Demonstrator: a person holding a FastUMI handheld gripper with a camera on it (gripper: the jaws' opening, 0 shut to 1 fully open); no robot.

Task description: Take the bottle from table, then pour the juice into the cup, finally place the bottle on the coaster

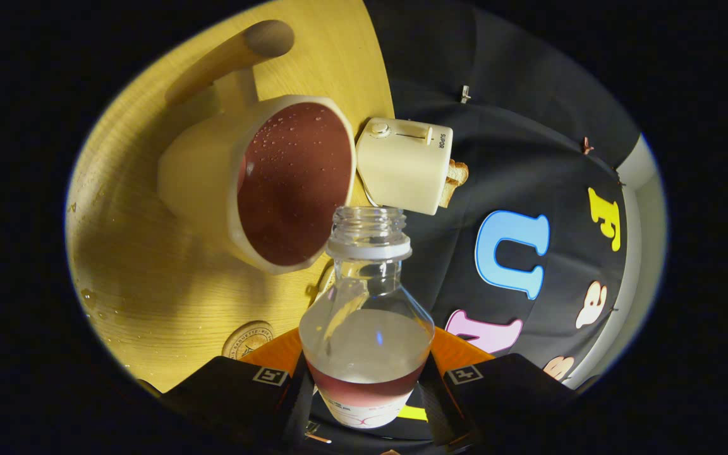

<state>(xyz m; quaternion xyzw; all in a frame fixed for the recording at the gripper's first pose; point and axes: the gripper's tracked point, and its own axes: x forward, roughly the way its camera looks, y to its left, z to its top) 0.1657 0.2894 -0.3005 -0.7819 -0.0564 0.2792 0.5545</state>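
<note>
My gripper [367, 387] is shut on a clear plastic bottle [367, 316], one finger on each side of its lower body. The bottle is uncapped, and a little red juice lies near its base. Its open mouth [369, 222] points forward, close beside the rim of a cream cup [212, 170] with a wooden handle [231, 57]. Dark red juice [297, 183] fills the cup, with drops on its inner wall. No stream runs from the bottle. The whole scene looks rolled sideways. A small round wooden coaster [248, 340] lies on the table just ahead of my left finger [288, 395].
The light wooden table [149, 265] carries a few spilled drops [89, 297] near its edge. A cream toaster [405, 163] with a bread slice [455, 177] in it stands right behind the cup. The dark booth cloth hangs beyond the table.
</note>
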